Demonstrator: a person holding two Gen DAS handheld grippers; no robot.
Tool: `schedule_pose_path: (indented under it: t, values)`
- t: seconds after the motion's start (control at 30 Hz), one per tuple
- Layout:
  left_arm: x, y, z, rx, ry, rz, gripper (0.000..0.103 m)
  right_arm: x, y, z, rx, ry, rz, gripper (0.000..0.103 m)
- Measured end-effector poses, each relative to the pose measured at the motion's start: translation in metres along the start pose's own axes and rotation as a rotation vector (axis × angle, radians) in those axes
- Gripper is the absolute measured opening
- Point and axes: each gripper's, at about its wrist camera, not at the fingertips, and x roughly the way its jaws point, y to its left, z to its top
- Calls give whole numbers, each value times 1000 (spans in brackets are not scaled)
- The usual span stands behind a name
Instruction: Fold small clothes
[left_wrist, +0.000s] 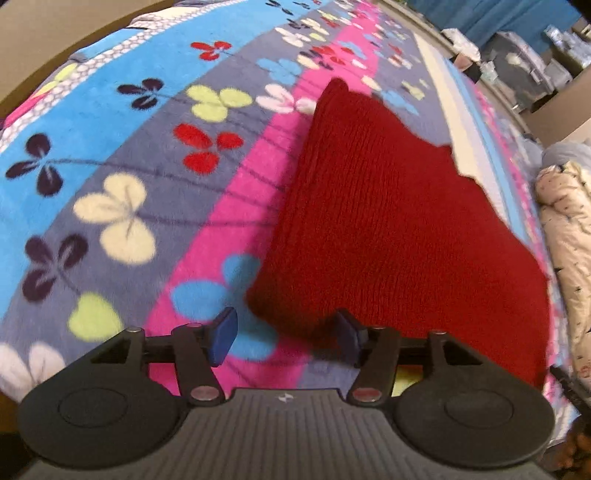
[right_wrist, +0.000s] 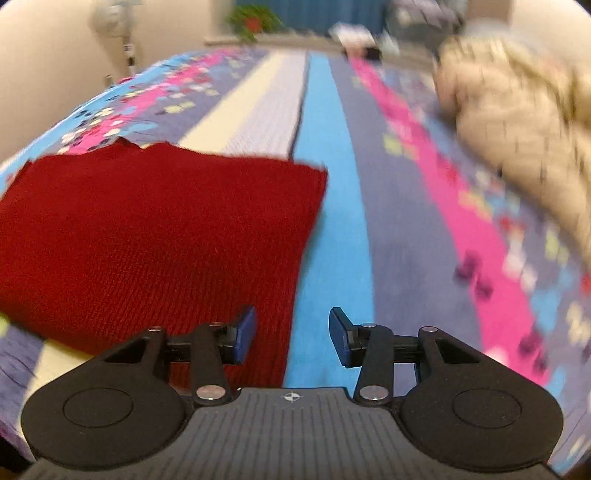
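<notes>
A red knitted garment (left_wrist: 388, 229) is seen lying folded and flat on a bed covered by a striped, flower-patterned blanket (left_wrist: 122, 177). In the left wrist view, the left hand-held gripper (left_wrist: 286, 338) is held with its jaws spread wide, and nothing is gripped between them. Its right blue pad (left_wrist: 347, 341) is seen just at the near edge of the garment, while its left pad (left_wrist: 223, 336) is positioned over bare blanket, clear of the knit. The near left corner of the garment is found just ahead of the gap between the pads, and the rest of the fabric is spread ahead and to the right of this gripper.

In the right wrist view, the right hand-held gripper (right_wrist: 291, 334) is likewise held wide open and empty. Its left pad (right_wrist: 245, 334) is placed over the garment's near right portion, though whether the knit is touched cannot be told. Its right pad (right_wrist: 340, 338) is held over the blue stripe of the blanket. The garment (right_wrist: 147, 229) is laid out ahead and to the left of this gripper, its right edge running forward from near the left pad. A beige patterned quilt (right_wrist: 517, 122), blurred, is seen bundled far ahead to the right, well apart from the garment.
</notes>
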Motion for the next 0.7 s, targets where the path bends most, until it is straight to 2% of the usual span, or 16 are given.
schedule_pose_path:
  t: [0.1,0.2,0.27,0.4,0.43,0.57,0.6,0.7]
  values:
    - [9,-10,-11,-6,22,7,67,-3,13,-1,-101,-49,-13,49]
    - [18,-12,-14,-44,41,-24,67,0,21,-1,-138,-43,-1,53]
    - [23,-11,-11,-83,37,-42,67,7,25,-2,-150,-4,-5,55]
    - [28,-11,-1,-123,-4,-55,67,34,22,-7,-134,151,-26,61]
    - [29,-13,1,-121,-17,-43,68,36,19,-6,-113,155,-24,64]
    - [32,-23,0,-80,-51,0,69,37,14,-3,-85,157,-17,65]
    - [32,-26,-1,-64,-68,15,67,37,14,-3,-88,156,-19,65]
    - [28,-28,-3,-46,-117,57,49,36,17,-4,-101,149,-22,65]
